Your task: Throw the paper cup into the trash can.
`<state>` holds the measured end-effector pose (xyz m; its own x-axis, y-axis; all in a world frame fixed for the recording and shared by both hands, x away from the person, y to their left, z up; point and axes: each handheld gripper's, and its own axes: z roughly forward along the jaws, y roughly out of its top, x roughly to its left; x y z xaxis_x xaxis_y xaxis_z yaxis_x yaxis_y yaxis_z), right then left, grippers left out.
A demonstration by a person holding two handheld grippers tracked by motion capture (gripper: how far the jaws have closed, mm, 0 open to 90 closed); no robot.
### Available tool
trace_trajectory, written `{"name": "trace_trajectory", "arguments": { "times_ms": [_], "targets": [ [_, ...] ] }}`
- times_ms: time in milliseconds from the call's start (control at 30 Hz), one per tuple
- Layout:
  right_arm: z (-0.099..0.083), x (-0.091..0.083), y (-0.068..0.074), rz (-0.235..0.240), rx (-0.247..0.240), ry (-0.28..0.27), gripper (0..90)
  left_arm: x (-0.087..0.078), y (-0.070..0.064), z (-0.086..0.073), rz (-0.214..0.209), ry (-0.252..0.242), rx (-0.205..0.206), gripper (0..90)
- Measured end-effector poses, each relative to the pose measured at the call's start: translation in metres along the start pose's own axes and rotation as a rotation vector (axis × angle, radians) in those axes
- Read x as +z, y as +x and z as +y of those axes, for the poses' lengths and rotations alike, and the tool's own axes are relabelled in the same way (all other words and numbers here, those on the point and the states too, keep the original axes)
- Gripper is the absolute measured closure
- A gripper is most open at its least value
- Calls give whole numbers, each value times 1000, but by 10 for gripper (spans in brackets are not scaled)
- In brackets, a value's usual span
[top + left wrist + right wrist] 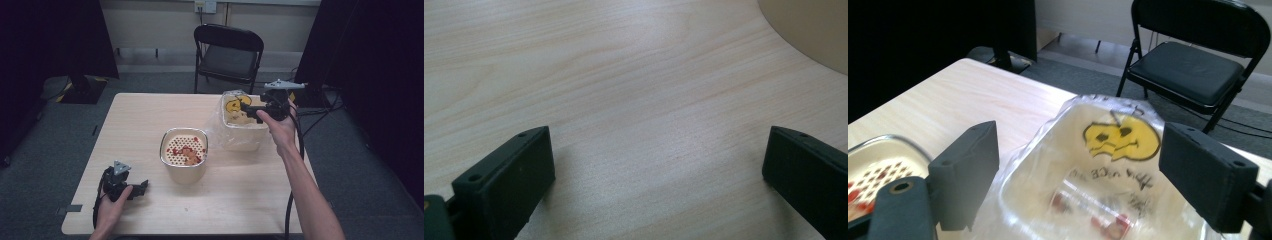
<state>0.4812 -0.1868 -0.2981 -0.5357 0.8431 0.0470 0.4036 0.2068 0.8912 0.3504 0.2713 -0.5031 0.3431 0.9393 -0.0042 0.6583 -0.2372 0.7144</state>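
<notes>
A cream bin (pixel 184 167) with a perforated insert holding red and orange bits stands mid-table; its rim (pixel 868 145) shows at the left of the right gripper view. Behind it to the right stands a clear plastic bag (pixel 240 125) with a yellow smiley face (pixel 1120 139) lining a pale tub, red pieces (pixel 1110 222) at its bottom. My right gripper (pixel 250 111) hovers open over the bag's mouth, jaws wide apart (pixel 1080 175). My left gripper (pixel 141 188) rests open on the table near the front left, bare wood between its jaws (pixel 659 170).
A black folding chair (pixel 229 52) stands beyond the table's far edge. Cables trail from both grippers off the front of the wooden table (pixel 145 125). Dark curtains flank the grey carpet. The bin's wall (pixel 814 30) curves into the left gripper view's top right.
</notes>
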Motion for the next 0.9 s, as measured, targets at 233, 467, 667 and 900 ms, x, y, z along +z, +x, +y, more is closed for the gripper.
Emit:
{"name": "trace_trajectory", "arguments": {
  "times_ms": [233, 467, 667, 900],
  "targets": [
    [-23, -16, 3, 26, -10, 1, 155, 0, 0, 0, 0, -1, 0, 0],
    [-51, -33, 10, 55, -8, -7, 154, 0, 0, 0, 0, 0, 0, 0],
    [-71, -57, 20, 57, -2, -18, 162, 0, 0, 0, 1, 0, 0, 0],
    [-110, -66, 13, 49, 26, 26, 163, 0, 0, 0, -1, 1, -1, 0]
  ]
}}
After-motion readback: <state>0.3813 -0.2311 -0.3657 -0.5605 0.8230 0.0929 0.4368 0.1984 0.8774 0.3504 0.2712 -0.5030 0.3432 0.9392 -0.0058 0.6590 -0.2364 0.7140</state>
